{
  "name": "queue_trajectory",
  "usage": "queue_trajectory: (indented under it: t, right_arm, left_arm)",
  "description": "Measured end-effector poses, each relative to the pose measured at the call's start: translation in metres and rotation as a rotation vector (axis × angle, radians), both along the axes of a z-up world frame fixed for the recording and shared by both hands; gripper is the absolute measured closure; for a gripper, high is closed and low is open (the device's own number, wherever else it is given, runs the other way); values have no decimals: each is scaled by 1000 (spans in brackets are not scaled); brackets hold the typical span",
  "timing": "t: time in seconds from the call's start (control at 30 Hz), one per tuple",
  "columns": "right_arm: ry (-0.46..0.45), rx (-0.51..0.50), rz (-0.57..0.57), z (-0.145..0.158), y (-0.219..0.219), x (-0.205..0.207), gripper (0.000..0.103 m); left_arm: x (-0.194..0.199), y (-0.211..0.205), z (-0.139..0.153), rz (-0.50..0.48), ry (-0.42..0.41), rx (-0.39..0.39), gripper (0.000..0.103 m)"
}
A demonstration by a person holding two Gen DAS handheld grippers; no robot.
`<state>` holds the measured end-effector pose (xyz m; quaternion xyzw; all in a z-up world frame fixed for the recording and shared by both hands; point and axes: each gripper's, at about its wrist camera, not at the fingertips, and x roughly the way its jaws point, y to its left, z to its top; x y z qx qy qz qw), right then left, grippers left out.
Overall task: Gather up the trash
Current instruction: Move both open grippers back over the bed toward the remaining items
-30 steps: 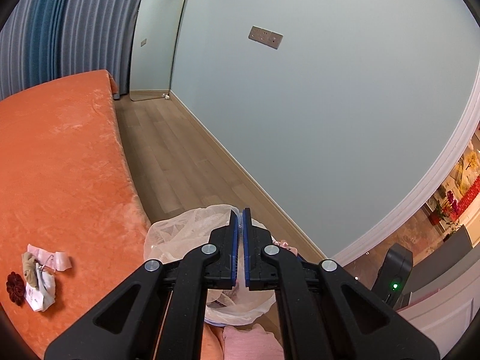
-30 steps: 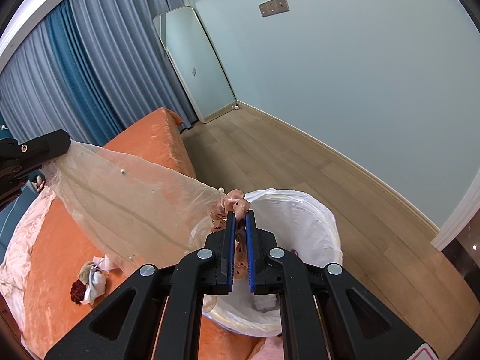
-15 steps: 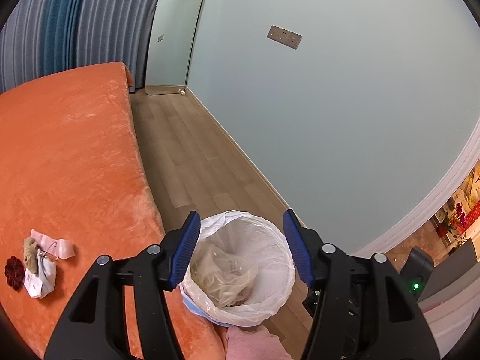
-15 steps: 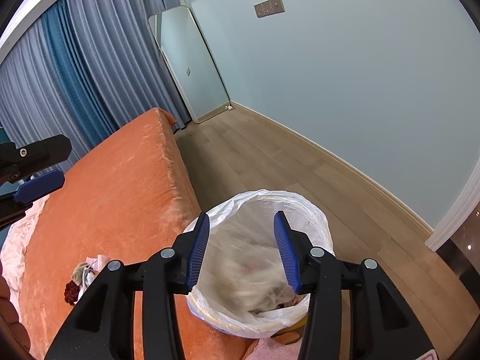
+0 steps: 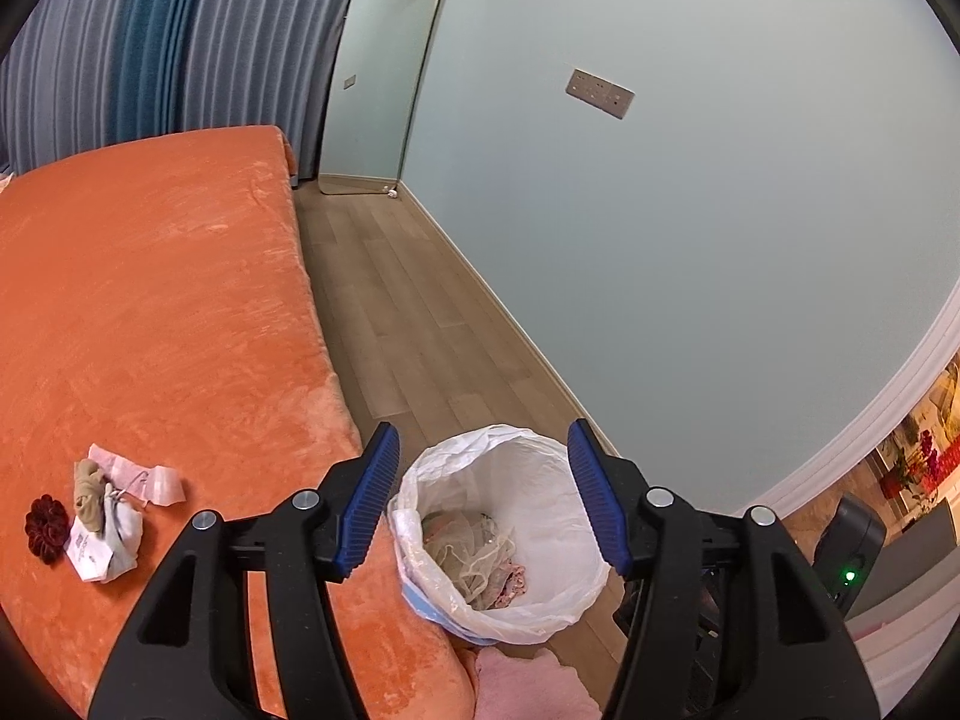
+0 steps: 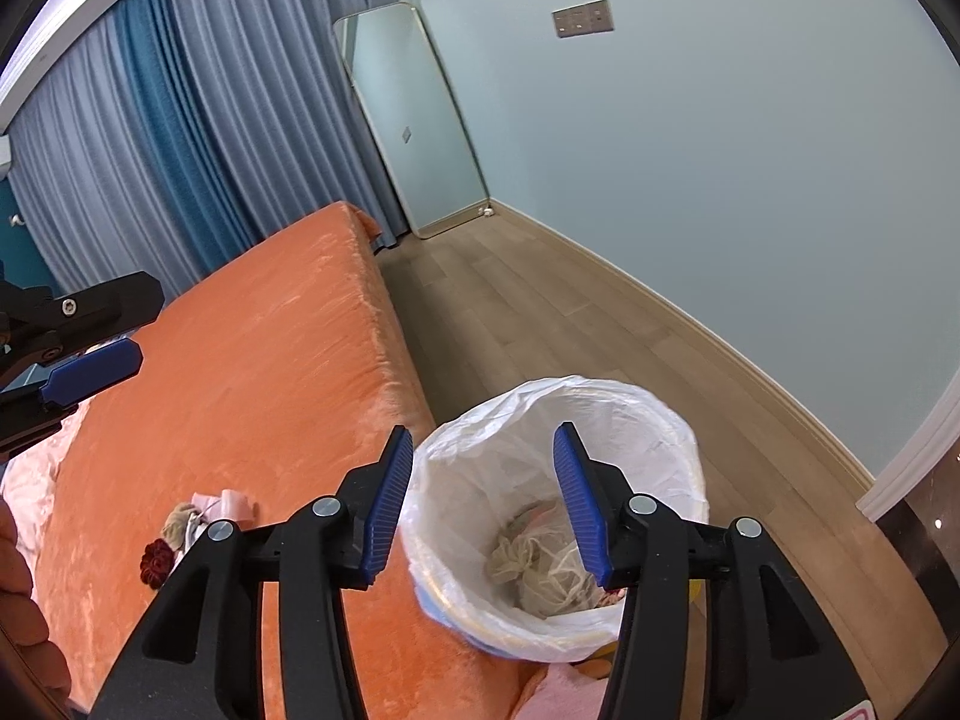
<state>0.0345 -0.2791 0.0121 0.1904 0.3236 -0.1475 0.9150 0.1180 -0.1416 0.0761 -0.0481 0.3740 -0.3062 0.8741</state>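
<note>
Both wrist views angled down, near, sharing lined bin, bed

One lined trash bin stands straight ahead of the claws, with one bundle of sheer netting lying in it. To the left of the claws, one bed carries one small pile of scraps with one dark red flower-shaped piece just beside it. Far ahead stand one mirror and one wall switch plate.
</note>
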Motion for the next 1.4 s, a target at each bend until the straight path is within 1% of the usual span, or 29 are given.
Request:
queue_trajectory:
  t: [0.17,0.27,0.37,0.57,0.7,1.07,1.3,1.4]
  right_arm:
    - [5,-12,37,3,19,7,55]
    - [8,-16,62,3,33,11,53]
    - [9,-25,88,4,48,14,50]
    - [21,-40,164,3,85,27,50]
    - [32,-48,220,0,113,36,50]
    - [99,-86,398,-22,205,77,50]
    - [129,-97,512,-41,267,108,50]
    - [148,-96,557,-54,294,125,50]
  left_arm:
    - [3,24,-4,37,15,-7,47]
    - [4,42,-8,67,23,-9,47]
    - [4,65,-16,109,24,6,47]
    - [9,110,-32,186,47,27,47]
    - [12,147,-47,258,61,56,47]
    - [32,256,-89,431,141,82,47]
    - [51,324,-127,543,222,106,46]
    - [60,349,-144,578,250,115,46]
